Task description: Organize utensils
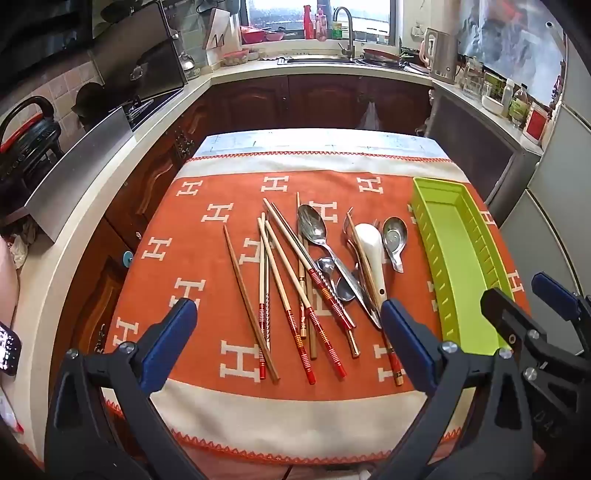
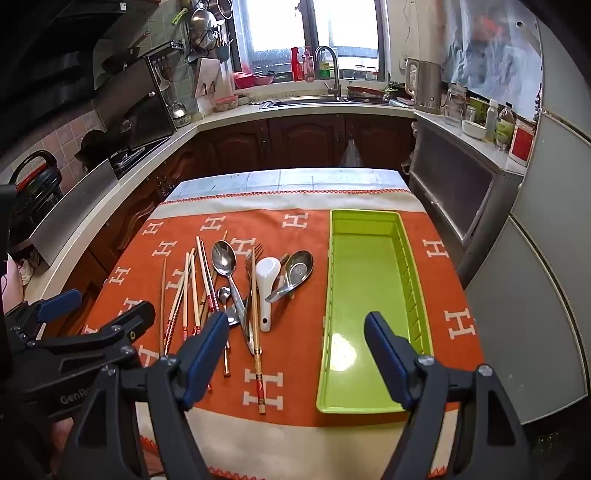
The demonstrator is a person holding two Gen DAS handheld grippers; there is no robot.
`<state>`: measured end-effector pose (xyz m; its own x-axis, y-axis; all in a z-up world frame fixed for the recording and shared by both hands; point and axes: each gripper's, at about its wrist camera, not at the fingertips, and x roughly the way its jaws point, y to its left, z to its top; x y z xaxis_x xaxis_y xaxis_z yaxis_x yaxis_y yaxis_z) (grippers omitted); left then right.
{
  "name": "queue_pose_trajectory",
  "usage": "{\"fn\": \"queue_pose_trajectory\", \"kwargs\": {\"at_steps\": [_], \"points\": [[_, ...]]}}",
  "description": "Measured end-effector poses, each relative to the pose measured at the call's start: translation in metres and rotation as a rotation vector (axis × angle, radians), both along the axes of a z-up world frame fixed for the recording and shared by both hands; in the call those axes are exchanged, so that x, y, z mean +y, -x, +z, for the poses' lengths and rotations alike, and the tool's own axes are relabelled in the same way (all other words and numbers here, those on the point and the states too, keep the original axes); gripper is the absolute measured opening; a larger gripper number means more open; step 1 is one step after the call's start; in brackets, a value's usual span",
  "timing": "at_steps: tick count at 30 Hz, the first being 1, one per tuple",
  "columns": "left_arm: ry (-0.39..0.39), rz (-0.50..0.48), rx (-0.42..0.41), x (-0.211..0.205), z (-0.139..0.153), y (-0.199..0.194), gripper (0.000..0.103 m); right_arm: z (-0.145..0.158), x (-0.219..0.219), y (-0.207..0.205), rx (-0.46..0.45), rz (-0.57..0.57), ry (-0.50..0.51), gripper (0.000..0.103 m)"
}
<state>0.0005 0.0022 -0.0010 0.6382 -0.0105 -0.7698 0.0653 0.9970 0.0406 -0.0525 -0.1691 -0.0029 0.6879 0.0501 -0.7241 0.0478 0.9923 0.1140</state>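
Orange cloth below; L tongs & R tongs wide, empty.

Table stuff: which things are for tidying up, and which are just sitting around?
For the job: chopsticks, metal spoons, white spoon, fork, green tray.

Just lying about: kettle, bottles, tap, pots.

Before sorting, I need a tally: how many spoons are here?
5: large steel spoon, small steel spoon beside its handle, another spoon bowl nearer, white ceramic spoon, short steel soup spoon rightmost. More may be hidden.
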Motion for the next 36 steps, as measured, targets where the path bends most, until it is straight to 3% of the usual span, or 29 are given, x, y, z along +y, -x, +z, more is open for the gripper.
{"fn": "queue_pose_trajectory", "kwargs": {"at_steps": [5, 36], "points": [[0.002, -0.017, 0.002, -0.002, -0.003, 0.0, 0.092, -0.002, 0.0, -0.002, 0.007, 0.001, -0.003, 0.076], [0.009, -0.022, 0.02, -0.004, -0.005, -0.004, 0.092, -0.013, -0.001, -0.003, 0.044, -0.001, -0.026, 0.076]]}}
